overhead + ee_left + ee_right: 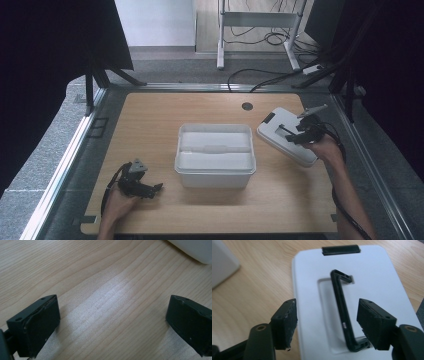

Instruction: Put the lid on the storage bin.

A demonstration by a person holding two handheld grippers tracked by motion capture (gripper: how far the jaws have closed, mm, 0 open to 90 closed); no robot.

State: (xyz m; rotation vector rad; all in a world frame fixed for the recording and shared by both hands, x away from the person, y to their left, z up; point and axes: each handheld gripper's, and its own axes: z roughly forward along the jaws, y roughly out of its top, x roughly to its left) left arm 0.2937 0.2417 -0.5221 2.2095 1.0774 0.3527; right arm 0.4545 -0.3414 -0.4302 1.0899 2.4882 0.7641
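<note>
An open white plastic box stands in the middle of the wooden table. Its white lid lies to the right of it, turned at an angle. The lid has a black hinged handle in a recess and a black clip at its far end. My right gripper hovers over the lid, and its open jaws straddle the handle without touching it. My left gripper rests low at the front left of the table, open over bare wood. A corner of the box shows beyond it.
A dark round cable hole sits near the table's far edge. A metal frame runs along the table's left and right sides. Cables and a stand's legs lie on the floor beyond the table.
</note>
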